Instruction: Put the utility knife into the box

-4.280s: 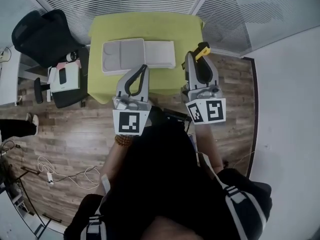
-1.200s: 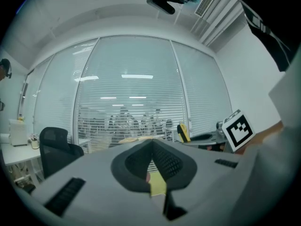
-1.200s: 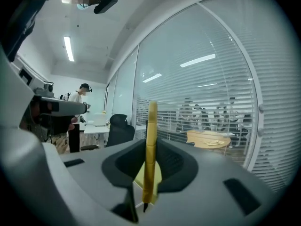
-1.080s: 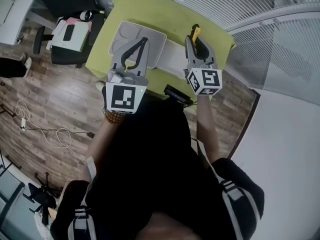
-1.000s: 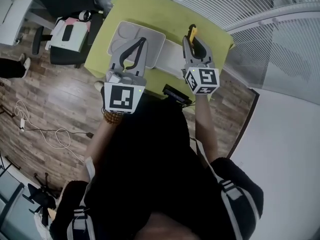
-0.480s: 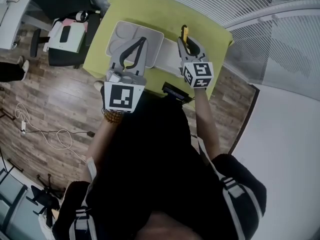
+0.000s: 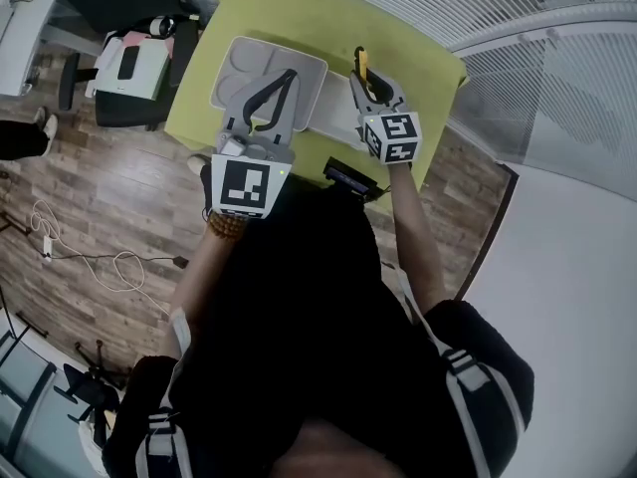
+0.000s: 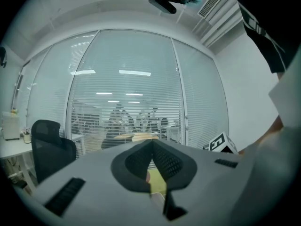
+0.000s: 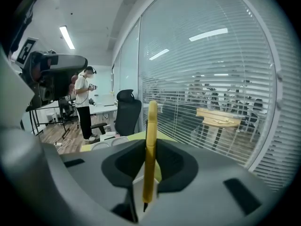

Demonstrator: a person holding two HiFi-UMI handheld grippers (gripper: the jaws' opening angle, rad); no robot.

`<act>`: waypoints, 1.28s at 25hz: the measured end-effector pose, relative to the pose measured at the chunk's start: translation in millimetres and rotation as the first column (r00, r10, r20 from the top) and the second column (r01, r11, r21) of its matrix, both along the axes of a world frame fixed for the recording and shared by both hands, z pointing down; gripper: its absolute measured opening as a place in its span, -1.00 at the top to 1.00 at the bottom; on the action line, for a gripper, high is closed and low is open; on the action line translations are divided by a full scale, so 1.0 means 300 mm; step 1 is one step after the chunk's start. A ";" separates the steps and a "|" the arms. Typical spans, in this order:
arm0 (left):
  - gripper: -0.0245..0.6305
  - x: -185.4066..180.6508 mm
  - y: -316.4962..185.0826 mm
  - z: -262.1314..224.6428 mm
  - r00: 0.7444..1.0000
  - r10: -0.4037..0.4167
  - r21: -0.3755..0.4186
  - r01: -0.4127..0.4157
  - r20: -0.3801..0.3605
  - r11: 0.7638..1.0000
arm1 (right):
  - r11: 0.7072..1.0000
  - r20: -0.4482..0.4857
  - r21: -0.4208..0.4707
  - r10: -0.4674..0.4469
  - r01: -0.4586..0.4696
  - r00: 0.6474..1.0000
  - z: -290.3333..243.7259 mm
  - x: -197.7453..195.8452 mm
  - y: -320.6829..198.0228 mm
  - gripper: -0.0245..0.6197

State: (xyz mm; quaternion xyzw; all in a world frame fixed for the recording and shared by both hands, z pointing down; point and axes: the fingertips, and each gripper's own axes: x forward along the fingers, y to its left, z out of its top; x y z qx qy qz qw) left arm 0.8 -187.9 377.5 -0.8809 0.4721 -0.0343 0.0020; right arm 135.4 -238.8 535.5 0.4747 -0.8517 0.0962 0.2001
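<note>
Right gripper point(image 9: 149, 147): jaws clenched on the yellow utility knife point(image 9: 151, 121). The body stands upright between the pads, with one end well above the fingertips and the other down in the throat of the jaws.

Head view: right gripper point(image 7: 366, 80) hangs over the lime-green table point(image 7: 299, 3), the utility knife point(image 7: 360, 62) jutting past its tips. It sits just right of the box point(image 7: 237, 56), an open grey tray with moulded compartments. The knife is in the grip, not in the box.

Left gripper point(image 8: 151, 145): jaws together at the tips, nothing between them. From above, the left gripper point(image 7: 288, 75) lies across the grey tray; contact cannot be told.

Background, right gripper view: black office chair point(image 9: 128, 113) and a standing person point(image 9: 84, 108).
</note>
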 end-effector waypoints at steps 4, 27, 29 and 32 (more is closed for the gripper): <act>0.89 0.020 0.001 0.011 1.000 0.020 -0.016 -0.020 0.000 1.000 | 1.000 -0.003 -0.023 -0.001 0.001 1.000 0.033 0.007 -0.004 0.72; 0.89 0.023 -0.001 0.034 0.999 0.034 -0.048 -0.034 0.005 0.998 | 0.964 -0.033 -0.265 -0.036 0.026 0.999 0.351 0.034 0.044 0.72; 0.89 0.022 0.000 0.028 1.000 0.031 -0.043 -0.031 -0.003 0.999 | 0.957 -0.039 -0.287 -0.050 0.037 0.998 0.375 0.030 0.055 0.72; 0.89 0.024 0.007 0.028 0.999 0.031 -0.044 -0.031 -0.006 0.999 | 0.948 -0.059 -0.315 -0.073 0.051 0.996 0.411 0.024 0.071 0.72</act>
